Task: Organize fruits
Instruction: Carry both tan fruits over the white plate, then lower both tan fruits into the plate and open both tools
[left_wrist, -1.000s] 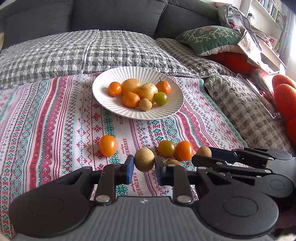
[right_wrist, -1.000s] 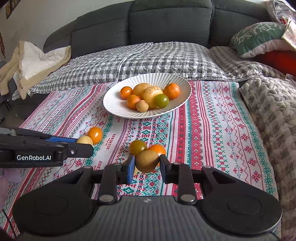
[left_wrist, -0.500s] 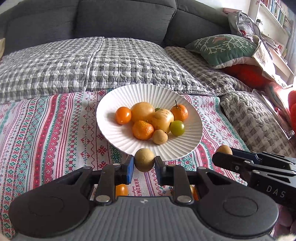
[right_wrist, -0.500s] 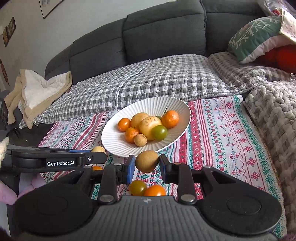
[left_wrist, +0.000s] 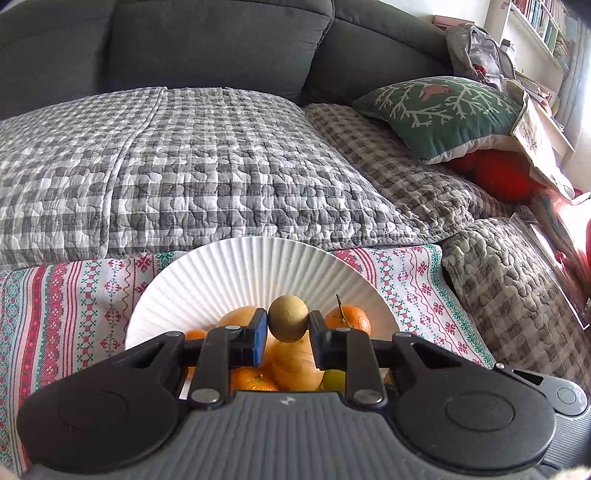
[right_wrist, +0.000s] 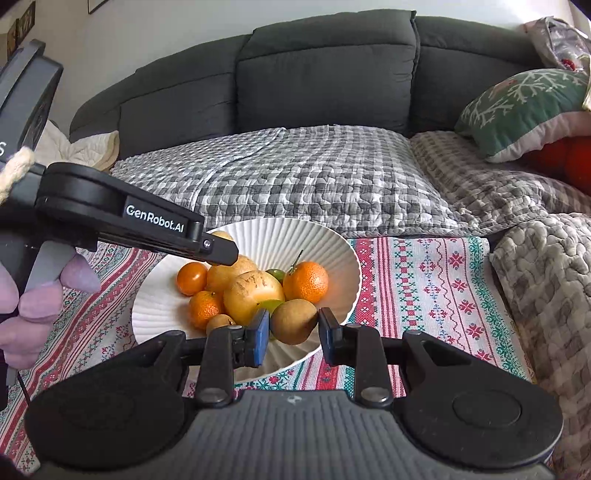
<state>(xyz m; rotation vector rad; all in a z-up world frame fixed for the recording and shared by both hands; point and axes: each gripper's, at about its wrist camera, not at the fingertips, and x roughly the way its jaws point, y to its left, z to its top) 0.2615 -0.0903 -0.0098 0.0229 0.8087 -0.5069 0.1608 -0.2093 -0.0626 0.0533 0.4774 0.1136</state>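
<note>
Both grippers are carrying fruit over the white plate (right_wrist: 347, 258), the left gripper (left_wrist: 284, 330) clenching a small brown fruit (left_wrist: 287, 318) and the right gripper (right_wrist: 293, 334) a larger one (right_wrist: 293, 321), each needing release onto the pile.

round tan fruit (left_wrist: 287, 319) — above plate | brown fruit (right_wrist: 294, 321) — over plate rim

White ribbed plate (right_wrist: 343, 266) – orange mandarins (right_wrist: 306, 281); red-and-green embroidered cloth (right_wrist: 424, 280) – grey checked quilt (left_wrist: 184, 162)
</note>
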